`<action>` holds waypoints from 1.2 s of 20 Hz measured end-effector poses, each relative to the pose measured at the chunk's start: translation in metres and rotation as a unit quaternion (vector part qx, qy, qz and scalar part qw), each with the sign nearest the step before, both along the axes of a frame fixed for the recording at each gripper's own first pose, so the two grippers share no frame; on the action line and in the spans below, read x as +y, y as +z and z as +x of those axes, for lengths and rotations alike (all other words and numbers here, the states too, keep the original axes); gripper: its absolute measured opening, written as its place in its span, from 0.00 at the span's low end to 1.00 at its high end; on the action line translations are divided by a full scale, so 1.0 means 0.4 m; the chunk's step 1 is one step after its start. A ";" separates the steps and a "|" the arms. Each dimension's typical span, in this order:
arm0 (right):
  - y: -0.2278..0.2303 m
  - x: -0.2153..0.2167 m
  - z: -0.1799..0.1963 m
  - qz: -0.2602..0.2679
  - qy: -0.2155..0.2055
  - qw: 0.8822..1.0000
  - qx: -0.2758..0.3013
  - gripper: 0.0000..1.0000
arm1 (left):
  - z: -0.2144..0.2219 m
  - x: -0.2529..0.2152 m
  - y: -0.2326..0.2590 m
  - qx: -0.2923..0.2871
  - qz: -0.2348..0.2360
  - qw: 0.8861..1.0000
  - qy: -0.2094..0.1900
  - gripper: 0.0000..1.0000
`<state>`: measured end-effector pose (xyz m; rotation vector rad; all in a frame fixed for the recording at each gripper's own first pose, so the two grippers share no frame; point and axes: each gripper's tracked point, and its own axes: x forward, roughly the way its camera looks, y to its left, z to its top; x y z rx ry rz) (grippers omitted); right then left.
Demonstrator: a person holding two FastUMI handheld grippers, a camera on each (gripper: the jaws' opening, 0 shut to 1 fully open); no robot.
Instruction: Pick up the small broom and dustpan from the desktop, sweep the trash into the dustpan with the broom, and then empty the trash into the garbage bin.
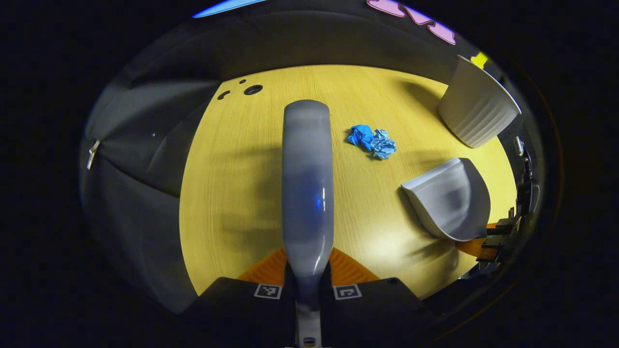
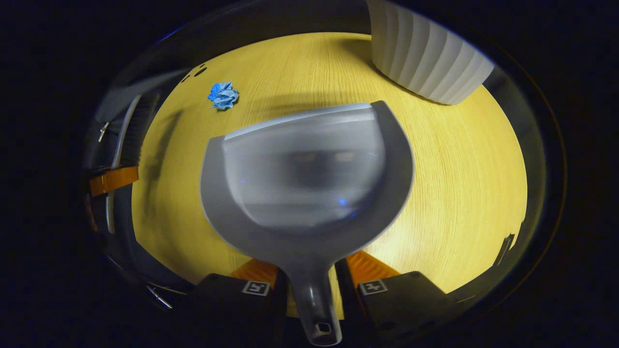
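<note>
Presently clamped by the left gripper [image 1: 308, 290] fingers: the broom [image 1: 308, 183], reaching straight ahead above the counter [image 1: 232, 193]; blue crumpled trash [image 1: 372, 141] lying ahead-right of them; ribbed white garbage bin [image 1: 476, 108] farther right; likewise pinched between the right gripper [image 2: 314, 290] fingers: the dustpan [image 2: 309, 174] handle, pan ahead.

No readable words, brands or numbers appear. The only signs are small square black-and-white coded markers: two on the left gripper [image 1: 308, 285], one on each finger beside the broom [image 1: 308, 183] handle, and two on the right gripper [image 2: 314, 285], one on each finger beside the dustpan [image 2: 309, 174] handle. Their patterns are not legible as characters.
</note>
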<state>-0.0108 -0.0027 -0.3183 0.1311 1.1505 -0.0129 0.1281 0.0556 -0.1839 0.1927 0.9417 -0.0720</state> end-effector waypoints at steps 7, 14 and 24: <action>0.001 0.026 -0.017 0.053 0.035 0.996 0.065 0.36 | 0.145 0.014 -0.036 0.028 0.035 0.998 -0.044 0.24; -0.001 0.010 -0.034 0.032 0.085 0.994 0.061 0.35 | 0.285 -0.007 -0.058 0.064 0.124 0.983 -0.121 0.24; 0.004 0.000 -0.016 0.023 0.107 0.993 0.047 0.34 | 0.288 -0.136 -0.058 0.105 0.186 0.941 -0.262 0.24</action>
